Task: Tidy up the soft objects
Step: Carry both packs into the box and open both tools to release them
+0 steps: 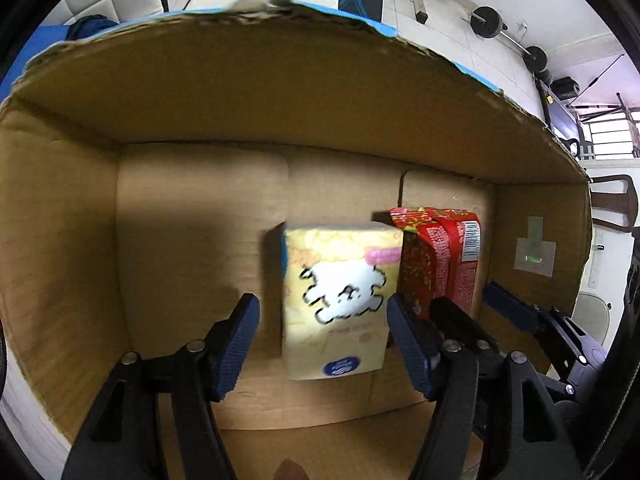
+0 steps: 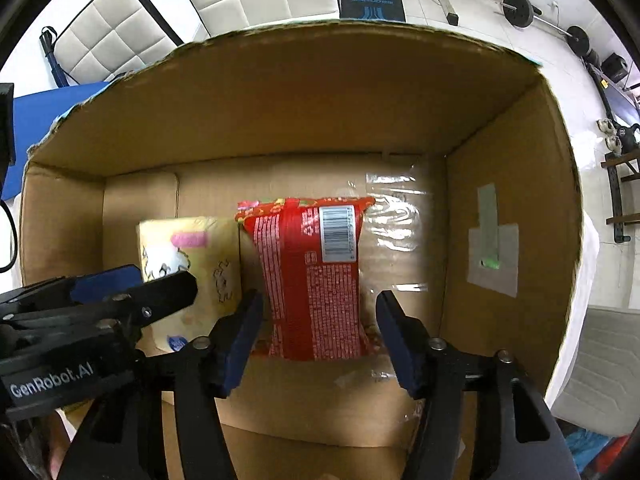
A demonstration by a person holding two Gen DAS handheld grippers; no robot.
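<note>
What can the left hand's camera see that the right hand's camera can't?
Only the left wrist view shows the white cartoon shape on the front of the yellow pack whole. Only the right wrist view shows the shiny clear tape on the box floor and the red pack's barcode square on. Both show the cardboard box, the yellow pack beside the red pack, and the left gripper and right gripper open around a pack each.

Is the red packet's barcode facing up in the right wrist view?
Yes. The red packet lies in the cardboard box with its white barcode label visible on top, beside the yellow tissue pack.
</note>
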